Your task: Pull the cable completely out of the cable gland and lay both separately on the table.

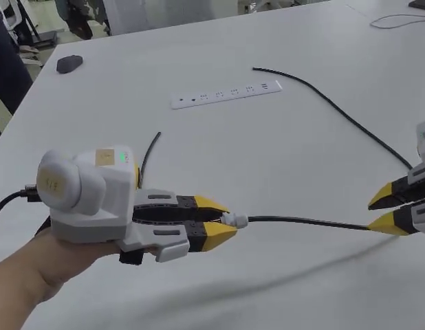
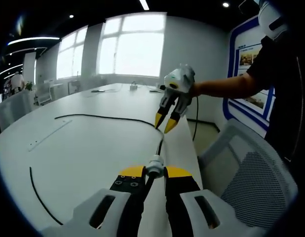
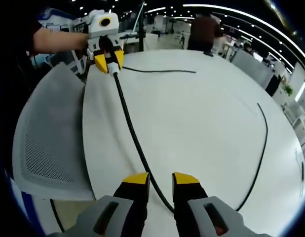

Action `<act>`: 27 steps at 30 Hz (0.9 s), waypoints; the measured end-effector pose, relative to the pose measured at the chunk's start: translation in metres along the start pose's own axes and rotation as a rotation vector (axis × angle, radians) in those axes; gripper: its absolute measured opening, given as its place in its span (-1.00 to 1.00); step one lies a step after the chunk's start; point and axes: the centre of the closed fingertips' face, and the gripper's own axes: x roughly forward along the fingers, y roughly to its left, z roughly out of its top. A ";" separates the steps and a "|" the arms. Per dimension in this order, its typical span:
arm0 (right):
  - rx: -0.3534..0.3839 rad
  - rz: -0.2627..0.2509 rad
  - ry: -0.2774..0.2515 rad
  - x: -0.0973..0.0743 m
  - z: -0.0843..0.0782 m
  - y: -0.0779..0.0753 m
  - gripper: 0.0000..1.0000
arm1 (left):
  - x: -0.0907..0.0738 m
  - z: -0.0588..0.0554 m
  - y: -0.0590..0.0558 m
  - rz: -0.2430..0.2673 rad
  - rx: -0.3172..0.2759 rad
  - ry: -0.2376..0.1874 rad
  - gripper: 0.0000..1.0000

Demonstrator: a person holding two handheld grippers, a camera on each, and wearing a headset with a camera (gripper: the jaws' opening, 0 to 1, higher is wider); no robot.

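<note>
Over the near side of the white table (image 1: 267,158), two claws share one black cable (image 1: 302,221).
The left claw (image 1: 227,220) is clamped on the white cable gland (image 1: 233,221), with the cable seated in it and running straight to the right claw (image 1: 386,208). That claw's jaws stand apart, with the cable passing between them. The cable's loose length curves away across the table, ending near a power strip (image 1: 226,94).

A white power strip (image 1: 226,94) is lying on the bench (image 1: 267,165), a dark mouse (image 1: 69,64) sitting near its far-left edge.
</note>
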 end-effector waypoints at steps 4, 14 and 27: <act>0.060 0.093 -0.134 -0.004 0.048 0.019 -0.72 | 0.000 0.003 -0.002 0.001 0.003 -0.005 -0.71; -0.023 0.169 -0.174 0.009 0.091 0.047 -0.81 | 0.002 0.009 -0.008 -0.009 0.019 -0.011 -0.71; -0.118 0.248 -0.160 0.037 0.112 0.076 -0.85 | 0.007 0.013 -0.011 -0.027 0.024 -0.012 -0.71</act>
